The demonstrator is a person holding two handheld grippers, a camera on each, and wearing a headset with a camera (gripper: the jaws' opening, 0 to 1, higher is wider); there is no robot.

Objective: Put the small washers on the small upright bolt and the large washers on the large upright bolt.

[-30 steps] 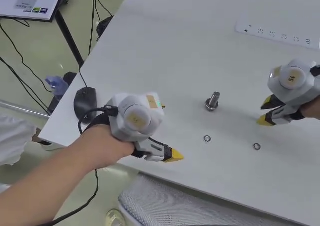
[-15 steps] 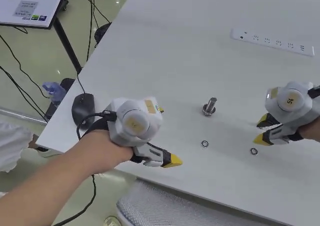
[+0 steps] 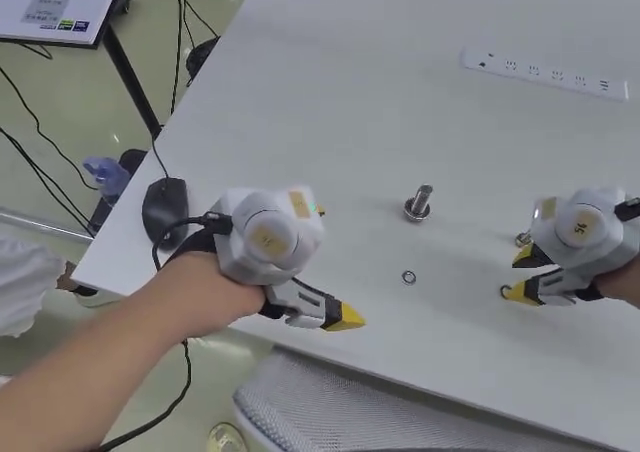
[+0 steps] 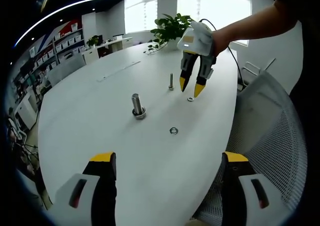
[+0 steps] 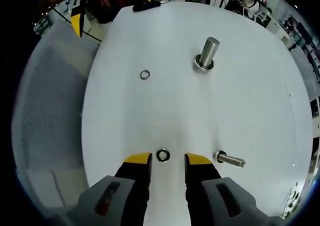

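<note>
The right gripper, narrowly parted around the washer just beside the small bolt, should settle flat and pinch gently lest it skid.

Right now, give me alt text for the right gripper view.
The right claw, open, has a washer between its tips on a white table. A small bolt stands beside it; a large bolt and a second washer sit farther ahead.
</note>
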